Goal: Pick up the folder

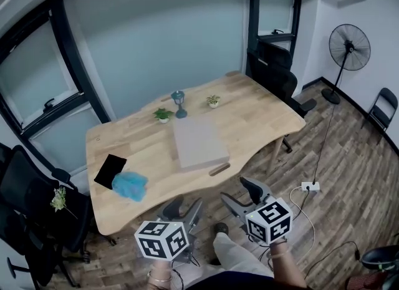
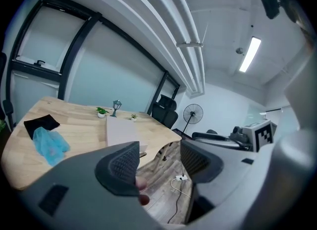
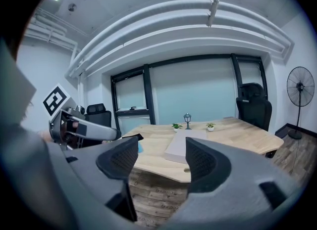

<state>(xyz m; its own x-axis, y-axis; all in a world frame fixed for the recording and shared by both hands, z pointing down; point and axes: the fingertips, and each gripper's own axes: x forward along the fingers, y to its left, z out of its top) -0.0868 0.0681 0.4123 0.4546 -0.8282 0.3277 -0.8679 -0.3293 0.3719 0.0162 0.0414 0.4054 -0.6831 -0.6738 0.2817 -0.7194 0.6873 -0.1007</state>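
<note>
The task is sitting at its opening stage. The flat grey rectangular folder (image 1: pixel 199 142) is lying untouched near the middle of the light wooden table (image 1: pixel 268 117), with one short end pointing towards the table's near edge. Nothing is contacting or lifting it. By judgement, every working step is waiting to be done: approaching, seating the jaws on a folder edge, closing and raising.

The left gripper (image 1: pixel 184 207) is hovering off the table, in front of its near edge and over the plank floor, well apart from the folder. Its jaws are standing wide apart and are gripping nothing; only floor and table are showing through the gap.

The right gripper (image 1: pixel 243 195) is hanging beside it, likewise short of the table. Its jaws are also standing wide and empty, framing the distant folder.
</note>
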